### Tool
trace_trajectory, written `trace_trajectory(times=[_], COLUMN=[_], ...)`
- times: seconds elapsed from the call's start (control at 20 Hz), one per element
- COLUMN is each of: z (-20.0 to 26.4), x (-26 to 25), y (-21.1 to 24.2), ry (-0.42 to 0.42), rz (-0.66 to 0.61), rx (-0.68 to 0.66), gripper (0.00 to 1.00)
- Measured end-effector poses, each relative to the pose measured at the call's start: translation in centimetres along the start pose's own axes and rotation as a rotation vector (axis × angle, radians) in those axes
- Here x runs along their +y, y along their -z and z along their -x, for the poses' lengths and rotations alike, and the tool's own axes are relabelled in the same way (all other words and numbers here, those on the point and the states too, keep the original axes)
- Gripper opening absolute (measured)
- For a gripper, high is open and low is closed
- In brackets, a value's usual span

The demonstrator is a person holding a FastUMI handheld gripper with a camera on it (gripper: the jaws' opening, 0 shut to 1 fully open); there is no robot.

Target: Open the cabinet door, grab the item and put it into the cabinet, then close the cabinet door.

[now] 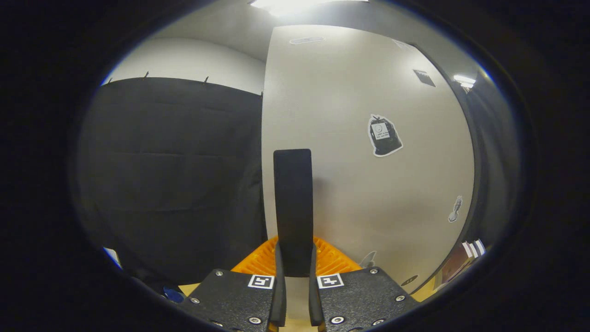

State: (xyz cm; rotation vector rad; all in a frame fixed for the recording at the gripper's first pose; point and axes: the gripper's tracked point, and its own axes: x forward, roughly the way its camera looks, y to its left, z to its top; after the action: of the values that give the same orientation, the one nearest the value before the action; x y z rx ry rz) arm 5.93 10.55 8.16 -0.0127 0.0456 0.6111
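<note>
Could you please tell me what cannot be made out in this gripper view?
- Cabinet interior: hidden behind the white cabinet door.
- Lower end of the black handle: covered by the gripper, whose fingers close on it.
- Orange ribbed item: mostly hidden behind handle and fingers; its identity is unclear.
- Stickers on the door: print too small to read.

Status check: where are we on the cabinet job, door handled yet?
In hand: the gripper is closed on the black vertical bar handle of the white cabinet door, both fingers pressing it. Whether this is the opening pull or the closing push cannot be told; the cabinet's inside is hidden. An orange ribbed item lies just beyond the fingers, below the handle, so stowing looks undone.
</note>
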Motion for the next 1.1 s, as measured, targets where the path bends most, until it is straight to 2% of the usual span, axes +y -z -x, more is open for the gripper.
trace_trajectory(times=[0.5, 0.8, 1.0, 1.1], z=[8.0, 13.5, 15.9, 17.0], x=[-2.1, -5.0, -7.2, -8.3], y=[-0.6, -0.4, -0.4, -0.6], ry=[-0.142, -0.111, -0.097, -0.071], rz=[-0.026, 0.013, -0.033, -0.016], rx=[0.017, 0.018, 0.001, -0.018], gripper=[0.2, 0.22, 0.22, 0.22])
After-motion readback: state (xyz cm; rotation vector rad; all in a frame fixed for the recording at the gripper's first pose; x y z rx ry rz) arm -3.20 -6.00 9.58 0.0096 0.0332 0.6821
